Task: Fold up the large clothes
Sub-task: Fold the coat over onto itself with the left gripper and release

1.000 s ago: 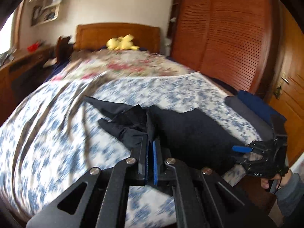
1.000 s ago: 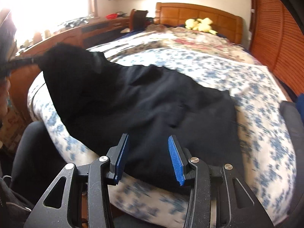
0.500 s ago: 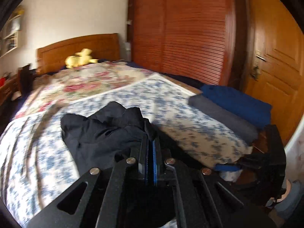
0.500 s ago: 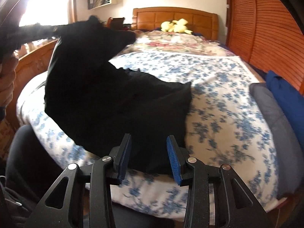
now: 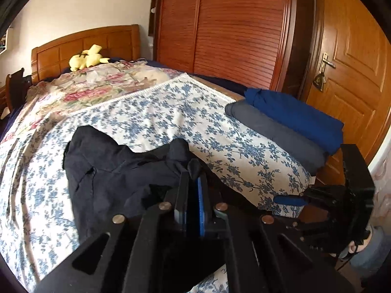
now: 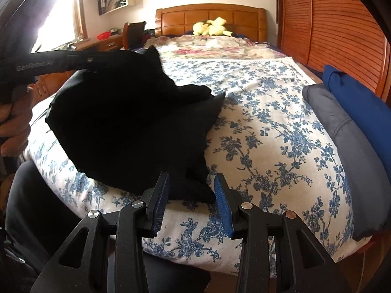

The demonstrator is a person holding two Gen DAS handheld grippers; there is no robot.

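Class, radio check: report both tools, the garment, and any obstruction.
Left tool pinching black garment, jaws just easing open. Right tool open, empty, at its hem. Folded grey and blue clothes clear.

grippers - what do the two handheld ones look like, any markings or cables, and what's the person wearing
Both the left gripper and right gripper are matte black linkage frames with silver rivets and ribbed blue finger pads. The left one's side bears faint grey lettering. A thin dark cable hangs by a grey sleeve.
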